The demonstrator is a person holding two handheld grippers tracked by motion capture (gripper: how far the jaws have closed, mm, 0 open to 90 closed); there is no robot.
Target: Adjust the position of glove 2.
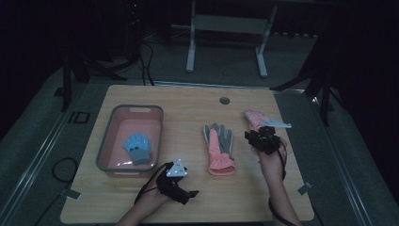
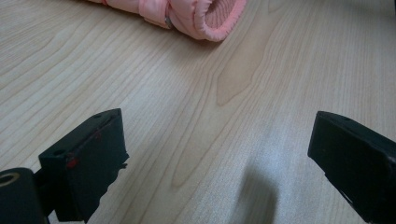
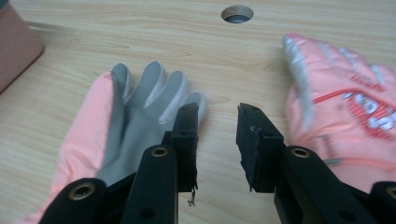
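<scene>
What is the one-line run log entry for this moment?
left gripper: open, idle | right gripper: open, empty, between pink gloves | blue glove: in bin

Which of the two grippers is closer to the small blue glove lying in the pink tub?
Left. The left gripper sits on the table just off the tub's near right corner, close to the blue glove. The right gripper is across the table, between the two pink gloves.

The pale wooden bench (image 3: 140, 42) shows clear grain under a smooth, faintly sheened finish. The pink padded cloth glove with the grey palm (image 3: 116, 121) looks soft and matt — its grey palm is smoother than the quilted pink shell. The second pink cloth glove (image 3: 345, 107) carries printed markings. The pink plastic tub with a grey rim (image 1: 106, 141) looks slightly glossy. The black fingers (image 3: 184, 140) are matt, hard plastic.
</scene>
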